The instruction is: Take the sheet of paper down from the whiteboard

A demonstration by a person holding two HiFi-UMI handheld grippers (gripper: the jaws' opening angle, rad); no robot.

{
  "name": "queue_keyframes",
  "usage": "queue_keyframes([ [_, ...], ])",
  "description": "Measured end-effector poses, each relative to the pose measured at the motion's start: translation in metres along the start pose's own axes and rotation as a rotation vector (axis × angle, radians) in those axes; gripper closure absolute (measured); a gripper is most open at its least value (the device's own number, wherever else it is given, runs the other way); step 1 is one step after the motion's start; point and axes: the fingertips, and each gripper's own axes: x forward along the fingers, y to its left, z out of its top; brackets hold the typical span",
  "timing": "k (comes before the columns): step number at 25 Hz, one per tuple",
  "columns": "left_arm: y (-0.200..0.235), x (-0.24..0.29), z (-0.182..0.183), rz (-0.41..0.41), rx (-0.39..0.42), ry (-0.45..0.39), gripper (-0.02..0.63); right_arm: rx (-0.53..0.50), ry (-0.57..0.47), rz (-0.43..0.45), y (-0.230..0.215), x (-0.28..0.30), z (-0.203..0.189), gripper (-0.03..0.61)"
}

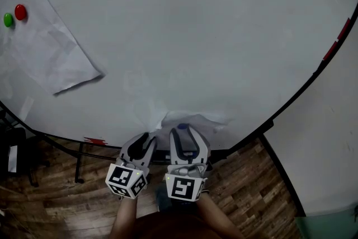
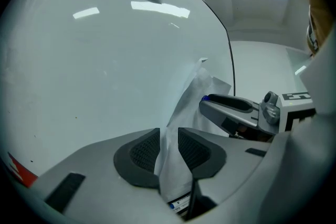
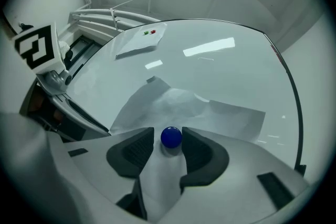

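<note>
A crumpled white sheet of paper (image 1: pixel 193 119) lies against the whiteboard (image 1: pixel 201 31) near its lower edge. My left gripper (image 1: pixel 146 141) is shut on a fold of this sheet (image 2: pixel 185 107), which runs up between its pads (image 2: pixel 144 150). My right gripper (image 1: pixel 183 131) sits just to the right of it, shut on a round blue magnet (image 3: pixel 171 136) that rests on the sheet (image 3: pixel 184 102). The magnet (image 1: pixel 183 126) shows as a dark dot at the right jaws' tips. Paper also lies under the right jaws.
A second sheet (image 1: pixel 50 47) hangs at the board's upper left, pinned by a red magnet (image 1: pixel 20 12) and a green magnet (image 1: pixel 8 19). Red marks (image 1: pixel 95 141) sit on the board's frame. Wooden floor (image 1: pixel 246 187) lies below, and a wall stands to the right.
</note>
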Motion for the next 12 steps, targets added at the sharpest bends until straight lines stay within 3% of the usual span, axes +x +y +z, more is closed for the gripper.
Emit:
queue_keyframes([
  [7,-0.0020,0.0064,-0.0024,0.005,-0.023,0.011,0.514,-0.019,-0.009,-0.037,-0.0010,0.0008,-0.0018,0.416],
  [12,-0.0004,0.0094,-0.0037,0.021,-0.053,0.011,0.573,-0.042,0.001,-0.070,-0.0051,0.0009,-0.0031,0.457],
])
